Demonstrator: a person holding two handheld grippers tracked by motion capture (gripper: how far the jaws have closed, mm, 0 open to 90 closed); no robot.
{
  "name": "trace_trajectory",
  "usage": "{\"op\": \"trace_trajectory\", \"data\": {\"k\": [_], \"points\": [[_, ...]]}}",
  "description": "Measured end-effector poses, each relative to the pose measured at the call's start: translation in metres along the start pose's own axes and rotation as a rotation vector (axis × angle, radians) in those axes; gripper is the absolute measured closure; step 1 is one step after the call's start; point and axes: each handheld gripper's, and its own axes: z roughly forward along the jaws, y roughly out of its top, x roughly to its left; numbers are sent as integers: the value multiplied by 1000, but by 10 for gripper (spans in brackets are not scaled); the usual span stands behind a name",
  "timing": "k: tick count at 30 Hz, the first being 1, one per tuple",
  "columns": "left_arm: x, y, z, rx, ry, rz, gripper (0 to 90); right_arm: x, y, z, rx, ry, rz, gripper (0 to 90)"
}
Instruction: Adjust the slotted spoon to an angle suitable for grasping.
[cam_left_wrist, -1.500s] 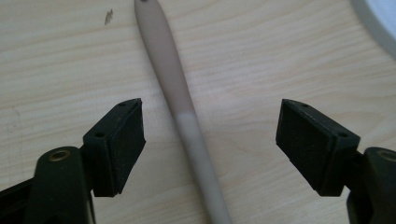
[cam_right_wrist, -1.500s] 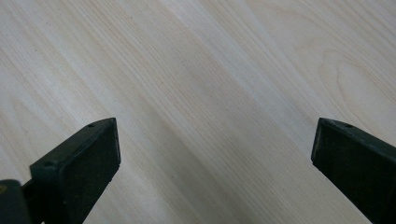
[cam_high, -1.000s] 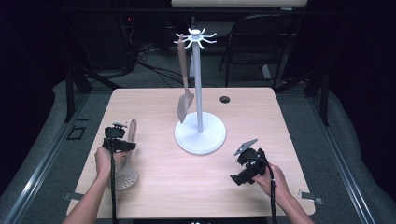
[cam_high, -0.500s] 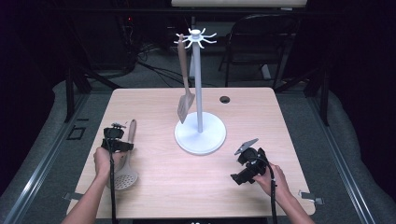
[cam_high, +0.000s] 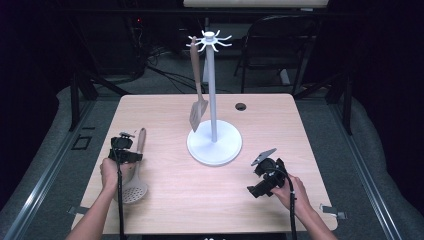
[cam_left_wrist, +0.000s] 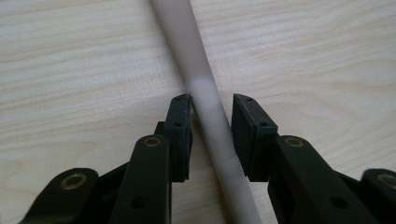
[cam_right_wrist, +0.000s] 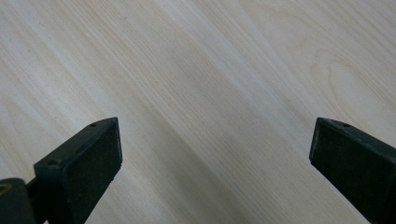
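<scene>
Closing has just taken place at the left gripper (cam_left_wrist: 211, 133): its jaws now stand narrow around the handle of the slotted spoon (cam_high: 134, 187), left pad touching, right pad with a slight gap. Nothing else has shifted. On the table (cam_high: 165, 107), the white stand (cam_high: 214, 145) holds a spatula (cam_high: 197, 114) hanging from its top hooks. Near the front right edge, the right gripper (cam_right_wrist: 215, 158) stands wide and empty.
</scene>
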Motion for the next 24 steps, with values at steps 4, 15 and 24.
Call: {"op": "trace_trajectory", "data": {"k": [4,15,24], "points": [[-1,0,0,3,-16,12,702,-1,0,0,10,-7,-6,21],[-15,3,-1,31,-65,107,742,0,0,1,10,-2,-1,21],[-28,0,-5,76,-101,191,765,1,-1,3,-7,3,12,21]]}}
